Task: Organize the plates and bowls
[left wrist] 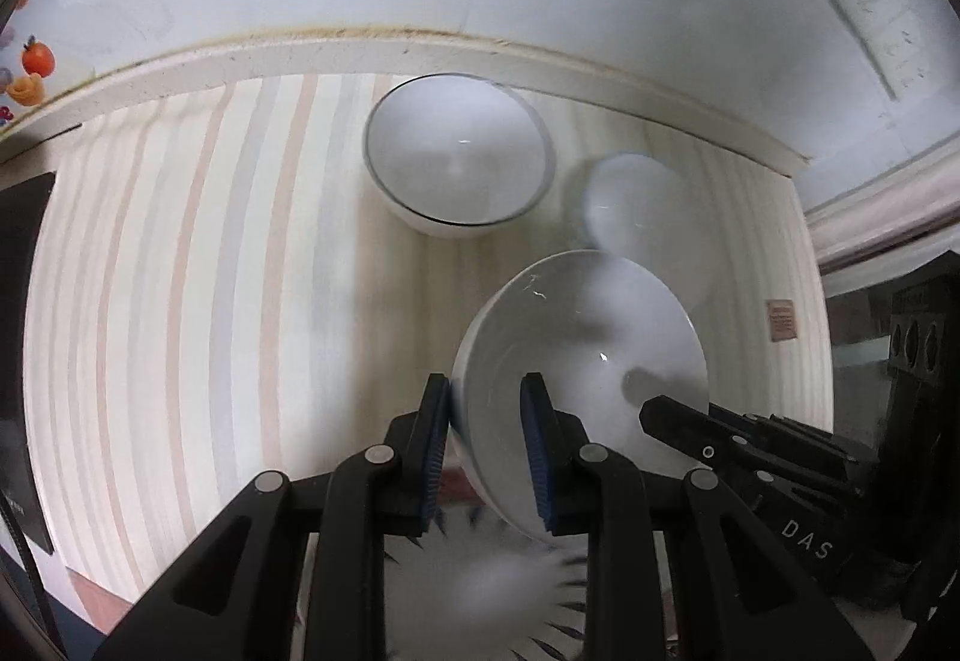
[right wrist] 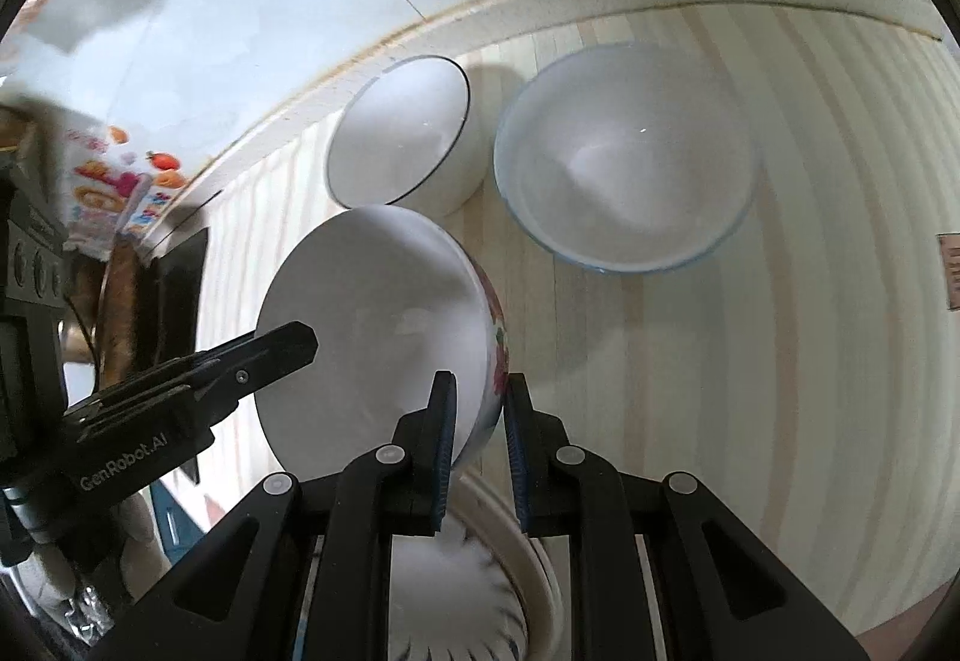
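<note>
Landmark = the floral bowl [right wrist: 384,337], held tilted above the striped worktop [right wrist: 750,361]; both hand-held grippers are on its rim from opposite sides. Far left of it in the right wrist view: a printed snack packet [right wrist: 114,181] and a dark flat slab [right wrist: 180,277], both cut by the fisheye edge and too warped to identify further. Left hand-held gripper [left wrist: 486,451]: blue pads either side of the bowl's wall, one outside, one inside, clamped on the rim; its own view shows that rim motion-blurred. Behind the floral bowl, near the wall edge, sits the black-rimmed white bowl [left wrist: 459,156], upright, partly overlapped by the floral bowl in the right wrist view. Right of that, just beside it, the glass bowl [right wrist: 624,156] sits upright; in the left wrist view it is a smeared pale blob [left wrist: 642,199], outline barely readable. Right hand-held gripper [right wrist: 480,439]: pads straddle the floral-printed wall, closed on the rim; the print is only partly visible. Below the floral bowl, a plate with dark radial rim marks [right wrist: 456,589] is mostly hidden by gripper bodies and blurred; cannot tell what it rests on. A small brown label [left wrist: 781,320] lies on the worktop to the right, text unreadable.
</note>
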### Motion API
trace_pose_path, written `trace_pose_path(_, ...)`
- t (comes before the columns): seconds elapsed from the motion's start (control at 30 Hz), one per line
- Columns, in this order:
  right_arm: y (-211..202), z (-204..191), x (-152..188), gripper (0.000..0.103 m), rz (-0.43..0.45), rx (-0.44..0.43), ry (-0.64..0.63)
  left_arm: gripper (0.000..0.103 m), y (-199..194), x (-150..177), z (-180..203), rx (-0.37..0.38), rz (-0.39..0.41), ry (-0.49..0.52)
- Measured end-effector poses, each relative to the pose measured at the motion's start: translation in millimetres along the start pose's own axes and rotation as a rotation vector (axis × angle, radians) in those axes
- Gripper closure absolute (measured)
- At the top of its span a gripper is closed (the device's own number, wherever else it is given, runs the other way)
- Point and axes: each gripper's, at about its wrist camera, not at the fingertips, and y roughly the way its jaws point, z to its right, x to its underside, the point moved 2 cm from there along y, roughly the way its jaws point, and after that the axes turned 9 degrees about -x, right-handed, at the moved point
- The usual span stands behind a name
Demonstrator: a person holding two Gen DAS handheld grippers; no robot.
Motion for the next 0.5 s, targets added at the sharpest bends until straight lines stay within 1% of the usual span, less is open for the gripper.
trace_pose_path(0.13, -33, 0, 12, 0.085, 0.011, 0.006, -0.053, 0.081, -15, 15, 21, 0.006, 0.03, 0.002)
trace_pose_path(0.2, -48, 2, 20, 0.085, 0.025, 0.019, -0.077, 0.081, -15, 23, 42, 0.005, 0.042, 0.011)
trace_pose_path(0.27, -60, 6, 27, 0.085, 0.031, 0.032, -0.09, 0.081, -13, 29, 55, 0.014, 0.036, 0.013)
trace_pose_path(0.37, -85, 23, 41, 0.085, 0.043, 0.046, -0.094, 0.081, -6, 37, 78, 0.03, 0.018, 0.037)
trace_pose_path(0.5, -111, 55, 57, 0.085, 0.053, 0.049, -0.069, 0.081, 6, 48, 103, 0.023, -0.002, 0.088)
